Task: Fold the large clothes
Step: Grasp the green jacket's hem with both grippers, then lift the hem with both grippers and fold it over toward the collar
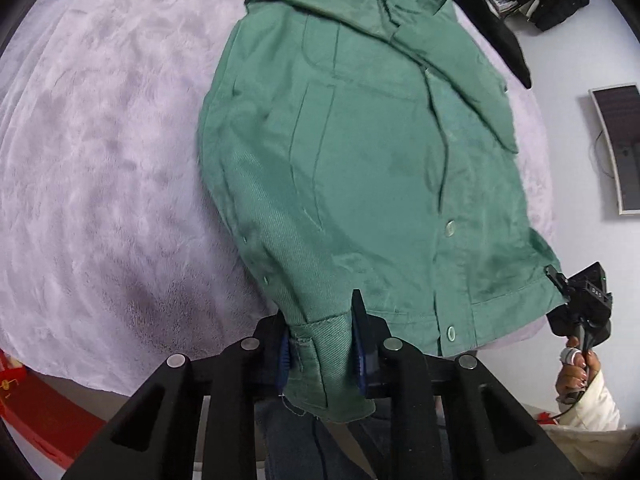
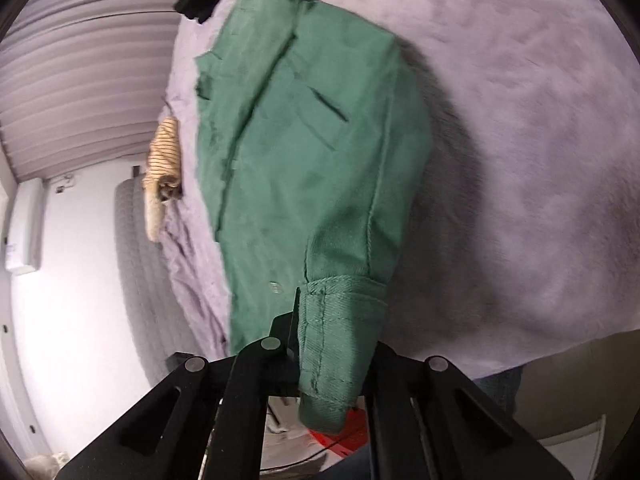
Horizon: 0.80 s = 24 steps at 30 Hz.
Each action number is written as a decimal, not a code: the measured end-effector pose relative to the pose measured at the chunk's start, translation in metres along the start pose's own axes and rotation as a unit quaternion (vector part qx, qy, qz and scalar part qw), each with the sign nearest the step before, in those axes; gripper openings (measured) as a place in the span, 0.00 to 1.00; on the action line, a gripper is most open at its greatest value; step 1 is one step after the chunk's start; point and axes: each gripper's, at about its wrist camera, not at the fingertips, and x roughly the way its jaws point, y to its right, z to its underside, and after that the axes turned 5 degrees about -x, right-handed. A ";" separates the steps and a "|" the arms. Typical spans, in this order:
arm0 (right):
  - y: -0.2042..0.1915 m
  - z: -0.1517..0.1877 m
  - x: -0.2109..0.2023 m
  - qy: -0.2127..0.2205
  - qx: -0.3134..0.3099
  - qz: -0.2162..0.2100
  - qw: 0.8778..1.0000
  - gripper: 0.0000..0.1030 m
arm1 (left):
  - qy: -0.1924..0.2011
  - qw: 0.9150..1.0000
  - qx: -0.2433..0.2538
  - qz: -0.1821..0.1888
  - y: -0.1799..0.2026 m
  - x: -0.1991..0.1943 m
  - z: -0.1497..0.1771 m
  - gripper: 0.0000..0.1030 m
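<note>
A green button-up jacket (image 1: pixel 360 152) lies front up on a bed covered with a lilac plush blanket (image 1: pixel 100 140), sleeves folded in over its chest. My left gripper (image 1: pixel 320 344) is shut on the jacket's hem band at its near left corner. My right gripper (image 1: pixel 560 280) shows at the right of the left wrist view, clamped on the other hem corner. In the right wrist view the jacket (image 2: pixel 312 168) stretches away from my right gripper (image 2: pixel 332 340), which is shut on the thick hem band. The hem is lifted off the blanket (image 2: pixel 520 160).
A black garment (image 1: pixel 516 4) lies at the far right corner of the bed. A striped yellow cloth (image 2: pixel 162 168) hangs at the bed's edge. A red object (image 1: pixel 24 396) sits on the floor at lower left. A white wall with a dark panel (image 1: pixel 620 148) stands to the right.
</note>
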 end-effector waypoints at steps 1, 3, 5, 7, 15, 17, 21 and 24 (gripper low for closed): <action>-0.010 -0.006 0.000 0.004 -0.002 -0.022 1.000 0.07 | 0.009 1.000 -0.002 0.009 0.004 -0.008 -0.008 0.25; -0.032 -0.024 -0.001 0.010 -0.012 -0.057 0.998 0.07 | 0.032 0.999 -0.009 0.020 0.016 -0.025 -0.027 0.25; -0.053 -0.046 0.001 0.016 -0.021 -0.081 0.996 0.07 | 0.060 0.998 -0.018 0.030 0.025 -0.040 -0.055 0.25; -0.076 -0.072 0.003 0.019 -0.038 -0.098 0.994 0.07 | 0.092 0.995 -0.031 0.040 0.033 -0.057 -0.086 0.21; -0.166 -0.193 0.032 0.012 -0.118 -0.132 0.984 0.07 | 0.187 0.982 -0.020 0.022 0.072 -0.085 -0.210 0.21; -0.179 -0.226 0.042 0.015 -0.128 -0.122 0.984 0.07 | 0.198 0.980 -0.024 0.005 0.075 -0.081 -0.245 0.21; -0.183 -0.290 0.079 0.010 -0.119 -0.080 0.990 0.07 | 0.204 0.977 -0.046 -0.035 0.069 -0.055 -0.300 0.21; -0.174 -0.319 0.102 0.016 -0.101 -0.050 0.993 0.07 | 0.195 0.978 -0.051 -0.049 0.067 -0.033 -0.325 0.22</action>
